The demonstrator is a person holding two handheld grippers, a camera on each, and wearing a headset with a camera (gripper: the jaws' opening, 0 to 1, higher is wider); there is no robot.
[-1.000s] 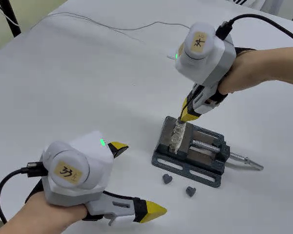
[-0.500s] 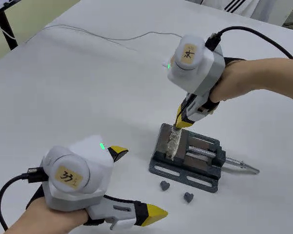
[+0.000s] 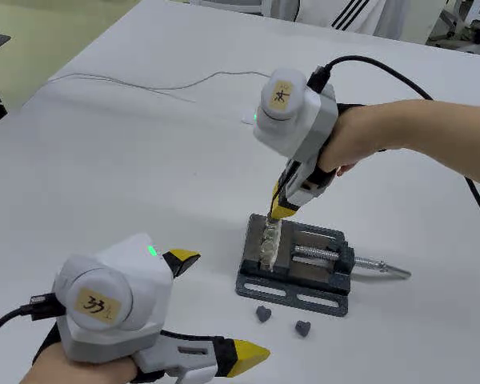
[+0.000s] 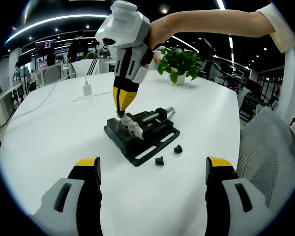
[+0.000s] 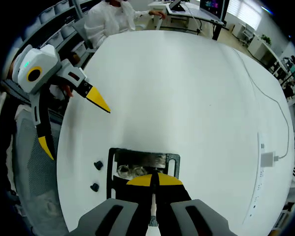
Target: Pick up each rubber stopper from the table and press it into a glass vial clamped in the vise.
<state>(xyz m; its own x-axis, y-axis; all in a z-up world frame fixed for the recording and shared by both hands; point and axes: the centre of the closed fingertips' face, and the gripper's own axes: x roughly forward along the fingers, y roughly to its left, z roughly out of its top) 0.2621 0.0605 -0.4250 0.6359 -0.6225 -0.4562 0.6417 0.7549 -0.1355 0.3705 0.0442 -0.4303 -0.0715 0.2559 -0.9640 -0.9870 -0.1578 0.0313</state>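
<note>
While right gripper (image 3: 274, 216) jaws meet above vials (image 3: 267, 242), stoppers (image 3: 263, 314) beside vise (image 3: 304, 290)

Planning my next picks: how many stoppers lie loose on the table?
2. One stopper lies in front of the vise; the other stopper lies beside it, toward the screw end. Any under the shut right gripper would be hidden.

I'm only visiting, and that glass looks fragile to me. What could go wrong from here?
The right gripper, jaws shut, points steeply down at the clear glass vials in the dark metal vise; a hard or slanted push might crack one. The two small dark rubber stoppers lying loose beside the vise could get knocked away.
</note>
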